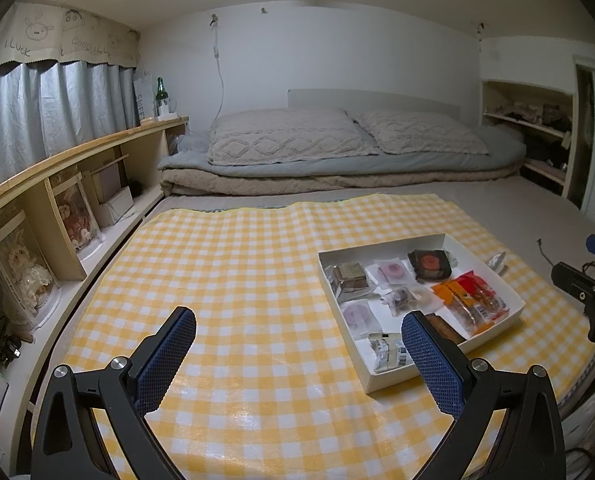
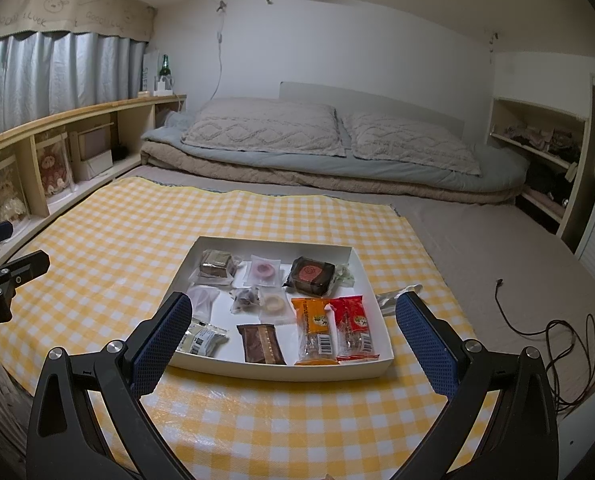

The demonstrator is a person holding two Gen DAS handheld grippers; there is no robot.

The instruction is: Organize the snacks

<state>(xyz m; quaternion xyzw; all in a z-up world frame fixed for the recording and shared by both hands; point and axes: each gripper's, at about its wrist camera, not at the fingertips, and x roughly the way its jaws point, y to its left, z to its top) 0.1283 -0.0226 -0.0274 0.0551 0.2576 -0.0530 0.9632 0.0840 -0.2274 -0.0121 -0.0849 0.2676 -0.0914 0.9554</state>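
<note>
Over the yellow checked cloth [image 1: 257, 264], the left gripper [image 1: 297, 360] hovers with fingers spread wide, holding nothing. The white tray [image 2: 385, 368] of wrapped snacks [image 2: 313, 330] lies right of it, directly before the right gripper [image 2: 293, 344], also spread and empty.

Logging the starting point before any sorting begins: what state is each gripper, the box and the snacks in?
left gripper: open, empty, above the cloth
right gripper: open, empty, above the box's near edge
white box: lidless, flat on the checked cloth
orange packet: sealed, lying in the box beside the red packet
clear wrapper: lying outside the box
green bottle: upright on the shelf
</note>
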